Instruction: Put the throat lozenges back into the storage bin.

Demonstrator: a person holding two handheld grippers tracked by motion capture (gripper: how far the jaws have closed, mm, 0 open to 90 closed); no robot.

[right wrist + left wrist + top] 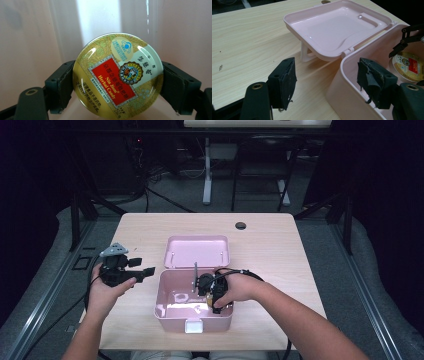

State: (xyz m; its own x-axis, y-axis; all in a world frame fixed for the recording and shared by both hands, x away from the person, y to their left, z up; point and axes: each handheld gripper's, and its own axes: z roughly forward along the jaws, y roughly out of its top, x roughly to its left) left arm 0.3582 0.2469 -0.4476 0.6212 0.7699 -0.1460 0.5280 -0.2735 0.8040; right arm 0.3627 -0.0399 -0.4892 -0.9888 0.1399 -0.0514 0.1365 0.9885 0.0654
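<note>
Reaching down into the pink plastic box [170,312] with my right tongs [214,296], I had a round herbal candy tin [118,76] pinched between the two black pads, one pad pressed against each side of its rim. The tin's face was turned to the right gripper view, its gold lid carrying a red label and a pale patch with small print, and the pink inner wall of the box stood close behind it. In the high view my right hand [239,287] sat over the right part of the box, with the tongs pointing down inside it near the right wall, and the black cable looped back over my wrist.

The box stood near the front edge of the desk [270,245], about midway along it, its white latch facing me. Its lid [197,251] lay thrown back flat behind it toward the far edge, hollow side up, joined to the box at the hinges.

My left tongs [145,272] hung gaping wide and gripping nothing, just beside the left wall of the box and apart from it, above bare wood. From the left gripper view, one jaw stood over the desk and the other over the box's near corner, and the tin [408,66] showed inside the box beyond it.
</note>
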